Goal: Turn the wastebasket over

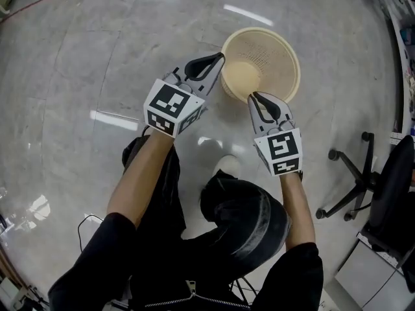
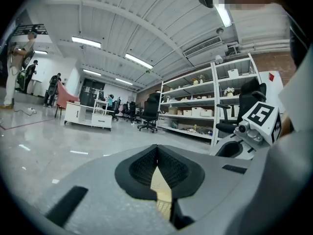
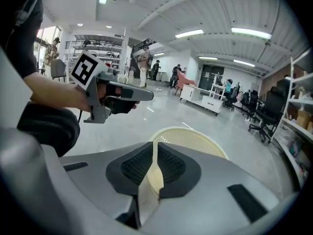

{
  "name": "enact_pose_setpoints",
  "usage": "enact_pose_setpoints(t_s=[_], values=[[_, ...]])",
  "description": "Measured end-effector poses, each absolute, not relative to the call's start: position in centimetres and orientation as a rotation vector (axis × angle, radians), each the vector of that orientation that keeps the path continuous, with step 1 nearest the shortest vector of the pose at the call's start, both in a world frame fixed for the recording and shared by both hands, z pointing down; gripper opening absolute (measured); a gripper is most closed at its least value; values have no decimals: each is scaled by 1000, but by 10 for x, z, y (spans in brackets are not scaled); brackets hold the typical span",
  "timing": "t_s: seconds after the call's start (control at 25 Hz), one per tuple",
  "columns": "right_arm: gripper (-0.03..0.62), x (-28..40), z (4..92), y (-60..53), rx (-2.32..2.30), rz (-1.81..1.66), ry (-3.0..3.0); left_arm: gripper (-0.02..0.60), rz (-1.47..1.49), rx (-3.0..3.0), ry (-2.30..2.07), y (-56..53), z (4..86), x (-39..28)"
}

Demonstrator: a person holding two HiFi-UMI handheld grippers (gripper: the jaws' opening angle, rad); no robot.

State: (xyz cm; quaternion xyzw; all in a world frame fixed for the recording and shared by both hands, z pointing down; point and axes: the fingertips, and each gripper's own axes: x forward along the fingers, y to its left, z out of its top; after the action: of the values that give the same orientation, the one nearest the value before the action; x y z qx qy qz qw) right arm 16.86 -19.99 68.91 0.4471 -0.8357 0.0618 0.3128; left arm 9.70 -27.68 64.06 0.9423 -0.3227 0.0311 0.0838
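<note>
Wastebasket of cream perforated plastic (image 1: 275, 47), round and tapered, stands mouth up on the glossy grey stone floor (image 1: 97, 57) in the upper middle of the head view, its pale solid bottom showing inside. Your left gripper (image 1: 217, 58) has its black fingers pressed together on the basket's left rim. Your right gripper (image 1: 254, 97) pinches the near rim, a cream strip of wall caught between its pads.

Wastebasket (image 1: 262, 60) sits on the floor (image 1: 97, 57). Left gripper (image 1: 218, 57) is just beside its left rim, right gripper (image 1: 254, 97) at its near rim. Office chair (image 1: 363, 173) stands well apart, right.
</note>
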Motion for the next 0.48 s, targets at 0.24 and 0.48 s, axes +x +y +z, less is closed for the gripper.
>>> enact_pose_setpoints(t_s=[0.24, 0.48], values=[[89, 161, 740, -192, 1007, -37, -2012, 5, 108, 2839, -953, -265, 670, 101], [89, 167, 779, -195, 924, -108, -1846, 5, 123, 2834, -940, -264, 672, 92]])
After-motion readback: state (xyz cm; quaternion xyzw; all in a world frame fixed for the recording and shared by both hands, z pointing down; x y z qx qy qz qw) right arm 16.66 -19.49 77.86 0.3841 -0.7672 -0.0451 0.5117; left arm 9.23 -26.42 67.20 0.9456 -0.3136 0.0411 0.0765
